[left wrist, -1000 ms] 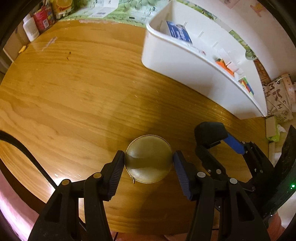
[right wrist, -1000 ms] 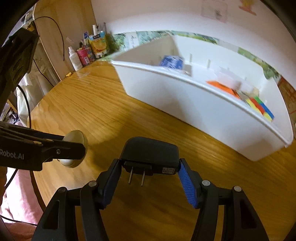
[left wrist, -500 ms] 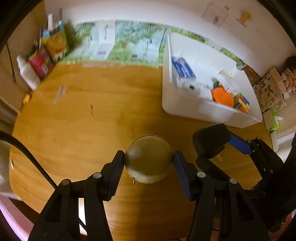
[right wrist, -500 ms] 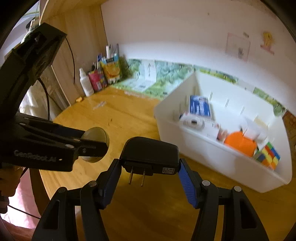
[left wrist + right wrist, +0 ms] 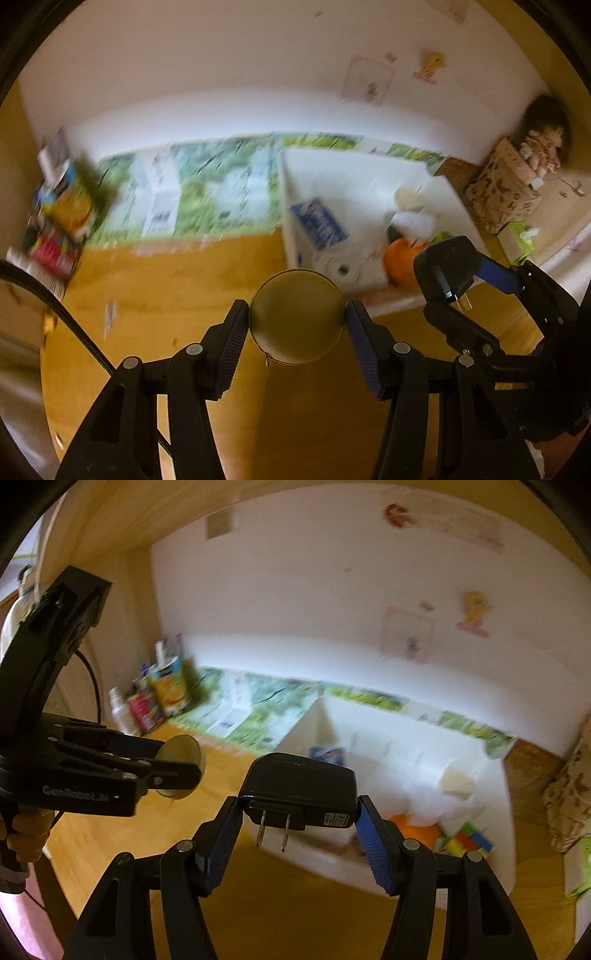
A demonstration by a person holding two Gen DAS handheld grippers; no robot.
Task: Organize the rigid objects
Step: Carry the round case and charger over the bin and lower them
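Observation:
My left gripper (image 5: 297,328) is shut on a round brass-coloured tin (image 5: 297,315), held above the wooden table (image 5: 166,295). It also shows in the right wrist view (image 5: 181,764) at the left. My right gripper (image 5: 299,830) is shut on a black plug adapter (image 5: 299,786) with two metal prongs pointing down. The adapter also shows in the left wrist view (image 5: 448,262) at the right. A white divided bin (image 5: 399,746) stands beyond both grippers. It holds a blue box (image 5: 319,223), an orange object (image 5: 400,256) and a coloured cube (image 5: 467,840).
Bottles and packets (image 5: 155,698) stand at the table's far left corner against the wall. A green printed sheet (image 5: 207,192) lies along the back edge. A patterned cardboard box (image 5: 502,192) sits to the right of the bin. The view is motion-blurred.
Both grippers have risen and tilted up with their objects still held. The table and bin have dropped lower in both views, and more of the wall shows.

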